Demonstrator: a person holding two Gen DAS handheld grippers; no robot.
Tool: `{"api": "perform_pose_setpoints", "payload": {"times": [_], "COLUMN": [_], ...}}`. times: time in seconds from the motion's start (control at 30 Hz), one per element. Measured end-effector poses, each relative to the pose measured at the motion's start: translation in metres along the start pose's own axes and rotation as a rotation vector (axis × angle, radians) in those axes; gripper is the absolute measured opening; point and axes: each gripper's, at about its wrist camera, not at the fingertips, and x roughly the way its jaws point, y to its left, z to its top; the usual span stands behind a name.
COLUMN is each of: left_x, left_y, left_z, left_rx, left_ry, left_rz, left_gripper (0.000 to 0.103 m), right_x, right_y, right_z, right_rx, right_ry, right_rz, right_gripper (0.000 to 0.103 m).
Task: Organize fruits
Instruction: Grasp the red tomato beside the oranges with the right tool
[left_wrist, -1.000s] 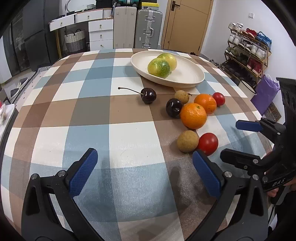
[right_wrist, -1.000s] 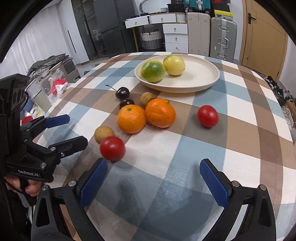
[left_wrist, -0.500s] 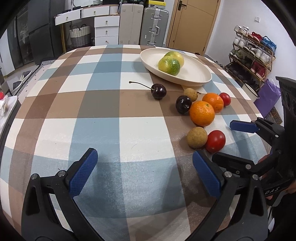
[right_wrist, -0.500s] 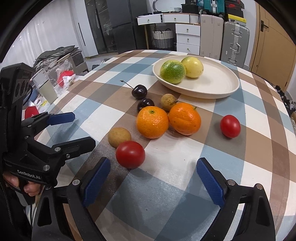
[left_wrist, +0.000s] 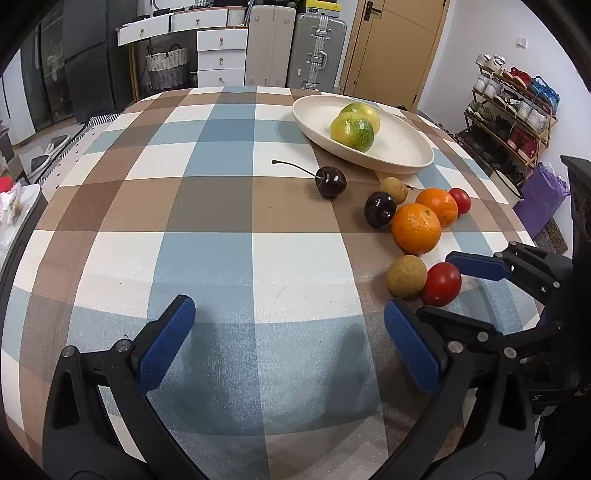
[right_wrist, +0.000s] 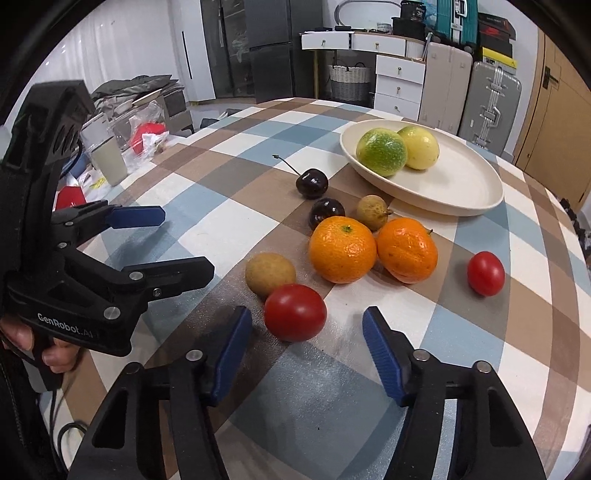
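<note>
**Right jaws closing around the near tomato**

You have the widest free room on the left of the checked table (left_wrist: 229, 258), where bare cloth runs from the near edge to the far edge. The fruit crowds the right side. The cream plate (right_wrist: 461, 199) sits toward the far right corner with two green-yellow fruits (right_wrist: 382, 151) in it, and a second tomato (right_wrist: 485, 273) lies alone nearer the right edge.

Your right gripper (right_wrist: 306, 347) is closing, its blue pads on either side of the near tomato (right_wrist: 294, 312) but not yet pressing it. That tomato touches a brown longan (right_wrist: 270, 273), with two oranges (right_wrist: 341, 249) just beyond it, so there is little slack around it.

Your left gripper (left_wrist: 288, 343) hangs wide open over bare cloth near the front edge, holding nothing, just beside the right one.
</note>
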Motion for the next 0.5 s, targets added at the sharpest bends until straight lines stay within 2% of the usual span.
{"api": "perform_pose_setpoints", "payload": {"times": [0.1,0.17,0.27,0.5], "left_x": [0.001,0.002,0.004,0.013], "left_y": [-0.003,-0.006,-0.012,-0.034], "left_z": [0.001,0.003,0.004,0.008], "left_rx": [0.010,0.015,0.033,0.085], "left_ry": [0.000,0.000,0.003,0.017], "left_rz": [0.006,0.007,-0.005,-0.026], "left_gripper": [0.102,0.102,0.102,0.102], "right_x": [-0.003,-0.005,-0.012,-0.028], "right_y": [-0.001,-0.003,-0.007,-0.026], "right_z": [0.000,-0.001,-0.004,-0.013], "right_rx": [0.013,0.021,0.042,0.114], "right_ry": [-0.012,-0.023,-0.038,-0.060], "right_rz": [0.025,0.042,0.058,0.026], "right_gripper": [0.040,0.033,0.033,0.033]}}
